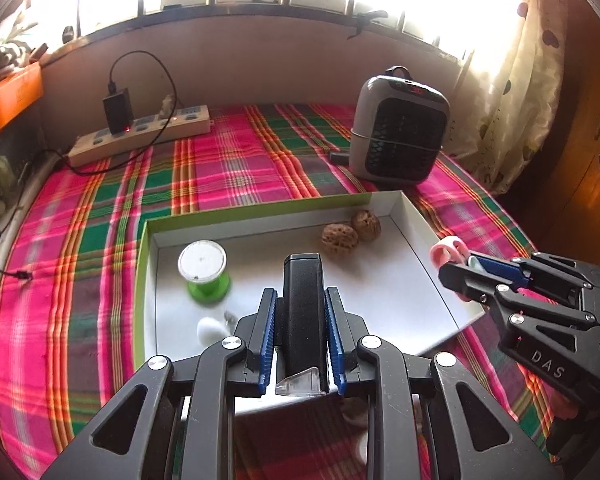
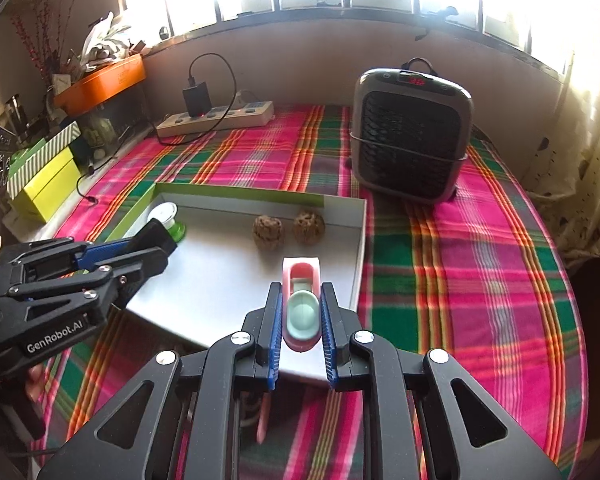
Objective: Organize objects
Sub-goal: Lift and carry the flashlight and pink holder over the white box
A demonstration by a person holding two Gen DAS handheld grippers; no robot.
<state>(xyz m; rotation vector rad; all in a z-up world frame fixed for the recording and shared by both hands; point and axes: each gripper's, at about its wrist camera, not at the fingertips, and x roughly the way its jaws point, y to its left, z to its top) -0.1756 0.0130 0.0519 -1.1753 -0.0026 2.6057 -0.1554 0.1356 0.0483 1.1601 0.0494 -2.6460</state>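
Observation:
My left gripper (image 1: pixel 301 291) is shut on a black oblong object (image 1: pixel 303 320) with a clear end, held above the white, green-rimmed box (image 1: pixel 260 210). Inside the box lie two walnuts (image 1: pixel 339 239), a green spool with a white top (image 1: pixel 204 270) and a small white object (image 1: pixel 210 330). My right gripper (image 2: pixel 301 286) is shut on pink scissors with mint handle inserts (image 2: pixel 301 312), over the box's near right corner (image 2: pixel 356 272). In the right wrist view the left gripper (image 2: pixel 158 242) hangs over the box's left side, near the spool (image 2: pixel 168 216).
A plaid pink-and-green cloth (image 2: pixel 460 280) covers the table. At the back right stands a grey fan heater (image 2: pixel 410 136), at the back left a power strip with a charger (image 2: pixel 216 118). Yellow-green boxes (image 2: pixel 44 184) and an orange tray (image 2: pixel 100 80) line the left edge.

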